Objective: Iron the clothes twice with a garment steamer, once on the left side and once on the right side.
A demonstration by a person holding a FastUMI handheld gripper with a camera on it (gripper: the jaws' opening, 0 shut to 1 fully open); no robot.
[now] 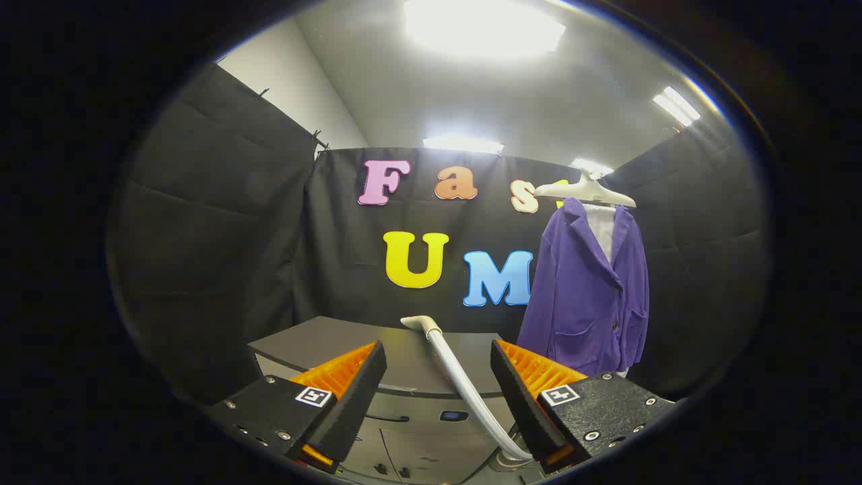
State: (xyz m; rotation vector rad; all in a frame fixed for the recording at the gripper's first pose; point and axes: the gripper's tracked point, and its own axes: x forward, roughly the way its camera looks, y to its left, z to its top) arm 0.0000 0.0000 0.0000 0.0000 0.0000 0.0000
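Observation:
A purple jacket (592,296) hangs on a white hanger (584,192) beyond my right finger, in front of the booth's black wall, with a white shirt showing at its collar. The garment steamer's pale hose and head (448,364) rise between my fingers, the head bent to the left just ahead of the tips. My gripper (438,360) is open, its fingers wide apart and touching neither the hose nor the jacket.
Below and ahead of the fingers stands a dark grey table or cabinet (323,343) with a grey front panel (417,431). Black cloth walls close in on the left, back and right. Bright ceiling lights (481,30) shine overhead.

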